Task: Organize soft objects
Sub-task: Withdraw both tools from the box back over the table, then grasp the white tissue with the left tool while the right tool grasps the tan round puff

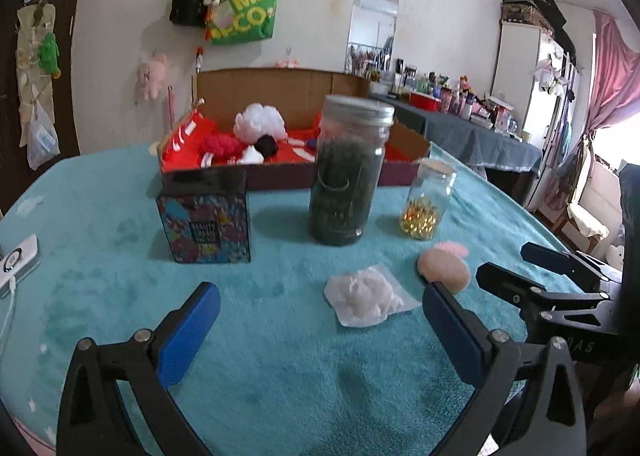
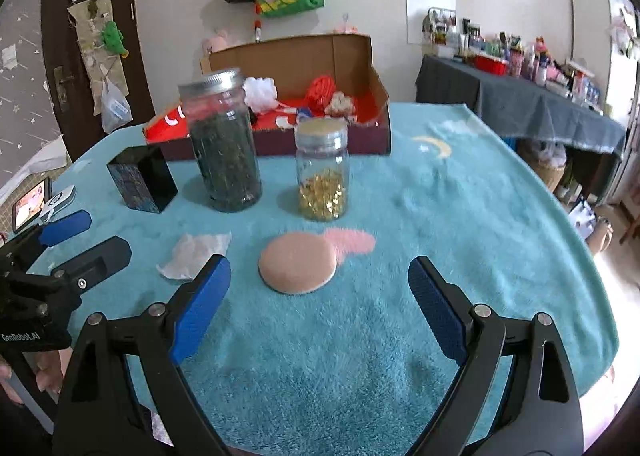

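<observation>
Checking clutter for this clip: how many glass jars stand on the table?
2. The tall dark-filled jar stands mid-table in front of the box; the shorter jar of gold pieces stands just to its right. None seem hidden, though the box could conceal more.

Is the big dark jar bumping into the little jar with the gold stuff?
Apart. In the right wrist view, blue blanket shows between the dark jar and the gold-filled jar.

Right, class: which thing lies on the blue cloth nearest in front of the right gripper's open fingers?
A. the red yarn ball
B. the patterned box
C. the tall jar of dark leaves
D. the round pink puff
D: the round pink puff lies flat just ahead of the right gripper, whose jaws stand open and empty.
</observation>
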### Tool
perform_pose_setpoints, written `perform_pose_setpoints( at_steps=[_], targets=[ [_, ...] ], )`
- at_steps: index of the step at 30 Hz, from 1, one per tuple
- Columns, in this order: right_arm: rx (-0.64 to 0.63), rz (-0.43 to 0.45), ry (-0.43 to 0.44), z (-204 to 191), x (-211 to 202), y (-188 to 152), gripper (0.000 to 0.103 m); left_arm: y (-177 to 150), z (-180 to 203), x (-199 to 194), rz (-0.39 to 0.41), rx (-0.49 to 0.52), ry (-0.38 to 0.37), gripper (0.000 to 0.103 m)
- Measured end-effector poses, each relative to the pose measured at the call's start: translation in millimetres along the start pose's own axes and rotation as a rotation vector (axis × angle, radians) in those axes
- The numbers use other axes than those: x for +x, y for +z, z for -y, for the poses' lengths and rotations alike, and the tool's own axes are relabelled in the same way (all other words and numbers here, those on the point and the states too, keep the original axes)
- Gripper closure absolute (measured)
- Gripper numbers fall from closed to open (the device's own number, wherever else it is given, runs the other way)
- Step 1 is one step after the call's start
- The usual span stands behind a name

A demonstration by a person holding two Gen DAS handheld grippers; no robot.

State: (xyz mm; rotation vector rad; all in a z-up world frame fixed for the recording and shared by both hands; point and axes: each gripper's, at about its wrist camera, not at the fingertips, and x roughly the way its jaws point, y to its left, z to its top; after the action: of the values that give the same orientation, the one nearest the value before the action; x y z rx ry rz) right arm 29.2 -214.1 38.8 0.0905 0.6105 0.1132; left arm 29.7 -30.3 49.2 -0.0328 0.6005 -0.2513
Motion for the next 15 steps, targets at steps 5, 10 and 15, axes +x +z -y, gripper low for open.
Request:
perform_pose_setpoints(
  at_steps=[5, 10, 15],
  targets=[
    [0.003, -0.035, -0.003, 7.8, 12.0, -1.2, 0.012, -0.8, 2.3, 12.8, -0.043, -0.005, -0.014, 0.000],
    [-0.007, -0.086, 0.037, 12.7, 27.9, 2.3, 0.012, 1.1, 5.7, 27.4, -0.093, 0.005, -0.028, 0.000],
    [-0.048, -0.126, 0.062, 14.4, 42.4, 10.9, 0.012, 6.5, 10.5, 43.2, -0.143, 0.034, -0.029, 0.006]
  ],
)
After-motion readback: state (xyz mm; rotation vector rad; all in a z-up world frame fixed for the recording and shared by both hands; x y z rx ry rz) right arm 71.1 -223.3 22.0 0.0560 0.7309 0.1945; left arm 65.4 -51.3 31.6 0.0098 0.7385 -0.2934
